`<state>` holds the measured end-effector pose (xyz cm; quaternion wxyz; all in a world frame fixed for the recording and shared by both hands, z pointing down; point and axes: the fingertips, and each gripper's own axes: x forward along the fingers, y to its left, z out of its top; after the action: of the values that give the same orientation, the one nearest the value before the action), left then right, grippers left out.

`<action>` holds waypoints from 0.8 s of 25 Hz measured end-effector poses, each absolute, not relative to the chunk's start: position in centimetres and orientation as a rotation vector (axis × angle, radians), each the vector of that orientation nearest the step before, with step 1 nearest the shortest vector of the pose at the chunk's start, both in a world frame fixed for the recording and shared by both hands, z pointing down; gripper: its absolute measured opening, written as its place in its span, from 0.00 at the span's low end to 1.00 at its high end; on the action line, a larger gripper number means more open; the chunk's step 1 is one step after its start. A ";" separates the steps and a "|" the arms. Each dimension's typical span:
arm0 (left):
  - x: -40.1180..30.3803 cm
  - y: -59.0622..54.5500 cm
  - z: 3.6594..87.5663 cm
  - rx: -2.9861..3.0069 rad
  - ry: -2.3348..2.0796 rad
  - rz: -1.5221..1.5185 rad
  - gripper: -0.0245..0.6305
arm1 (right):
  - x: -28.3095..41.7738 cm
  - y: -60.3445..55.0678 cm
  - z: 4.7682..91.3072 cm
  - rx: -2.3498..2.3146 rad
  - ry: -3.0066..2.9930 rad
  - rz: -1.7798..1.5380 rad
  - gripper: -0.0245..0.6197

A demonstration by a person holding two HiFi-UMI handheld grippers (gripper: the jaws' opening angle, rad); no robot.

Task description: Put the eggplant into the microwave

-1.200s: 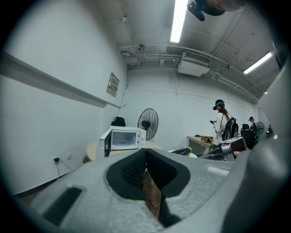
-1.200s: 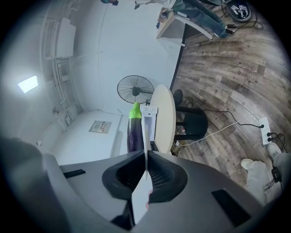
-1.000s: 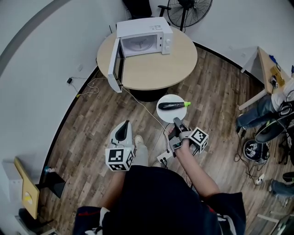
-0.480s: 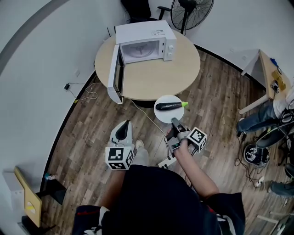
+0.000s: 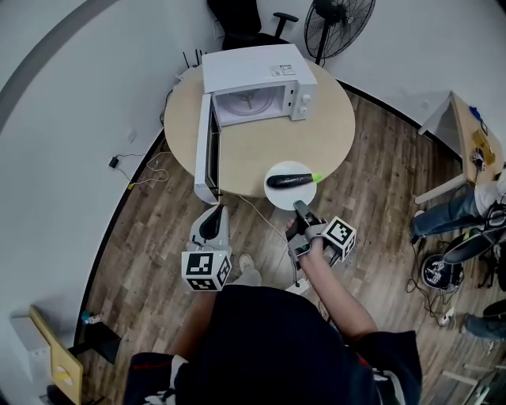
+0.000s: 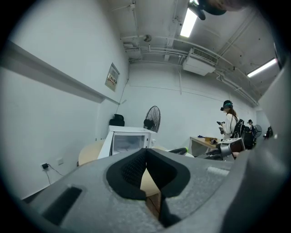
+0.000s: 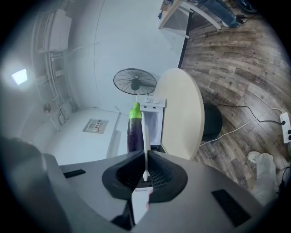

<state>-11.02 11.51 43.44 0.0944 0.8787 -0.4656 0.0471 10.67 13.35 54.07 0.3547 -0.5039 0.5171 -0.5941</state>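
Observation:
A dark purple eggplant (image 5: 291, 179) with a green stem lies on a white plate (image 5: 277, 194). My right gripper (image 5: 299, 209) is shut on the plate's near rim and holds it over the front edge of the round table (image 5: 324, 134). The white microwave (image 5: 253, 83) stands at the table's back with its door (image 5: 207, 154) swung open to the left. In the right gripper view the plate (image 7: 145, 141) shows edge-on between the pads, with the eggplant (image 7: 133, 132) beyond. My left gripper (image 5: 210, 225) hangs lower left, shut and empty.
A standing fan (image 5: 340, 16) and a black chair (image 5: 245, 20) are behind the table. Cables and a power strip (image 5: 294, 285) lie on the wood floor near my feet. A desk (image 5: 466, 126) and a seated person (image 5: 458, 206) are at the right.
I have stepped closer to the table: the plate with the eggplant, over the floor before, now reaches the table's front edge. Both grippers keep their state.

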 end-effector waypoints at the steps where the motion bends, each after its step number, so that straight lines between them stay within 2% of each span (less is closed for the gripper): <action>1: -11.2 10.5 43.4 2.606 -1.377 0.137 0.06 | 10.5 12.4 53.9 -1.304 1.337 -1.534 0.07; 20: -13.2 -0.9 42.1 2.652 -1.330 0.090 0.06 | 8.5 0.4 53.3 -1.313 1.316 -1.483 0.07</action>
<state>-13.15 -0.86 42.07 0.0866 0.8902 -0.4463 0.0301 8.46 0.39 53.31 0.3725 -0.5125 0.5135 -0.5787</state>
